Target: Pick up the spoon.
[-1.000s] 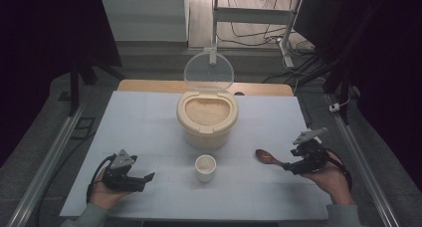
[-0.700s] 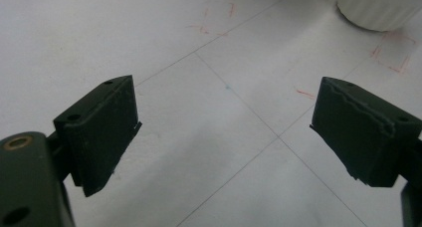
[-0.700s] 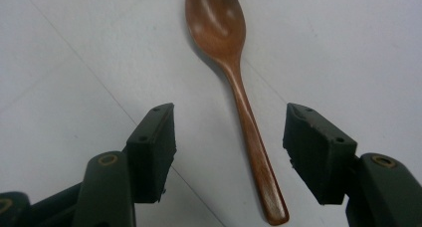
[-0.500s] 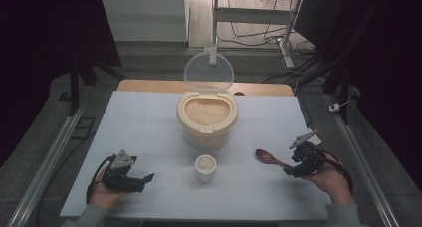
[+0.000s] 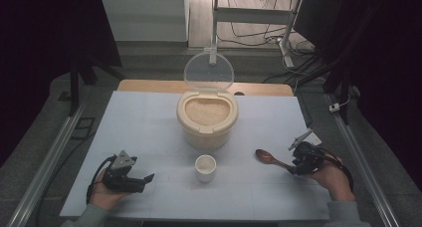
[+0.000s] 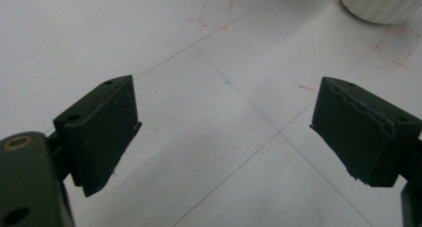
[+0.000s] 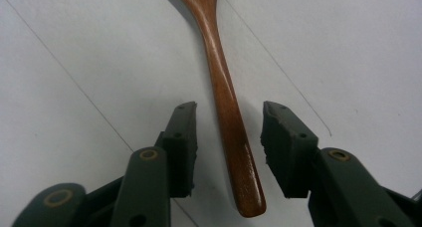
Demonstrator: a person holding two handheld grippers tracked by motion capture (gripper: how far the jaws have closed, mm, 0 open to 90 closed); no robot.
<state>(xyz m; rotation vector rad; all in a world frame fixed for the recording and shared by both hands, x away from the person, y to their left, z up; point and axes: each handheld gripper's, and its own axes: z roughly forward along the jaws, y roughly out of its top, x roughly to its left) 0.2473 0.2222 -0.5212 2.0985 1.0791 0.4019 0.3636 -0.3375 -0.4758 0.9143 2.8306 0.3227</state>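
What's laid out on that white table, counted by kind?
Rice container with its clear lid up: 1
Small white cup: 1
Wooden spoon: 1
Hand-held grippers: 2, the left gripper open over bare table, the right gripper closing around the spoon's handle, not yet touching.
Total: 5
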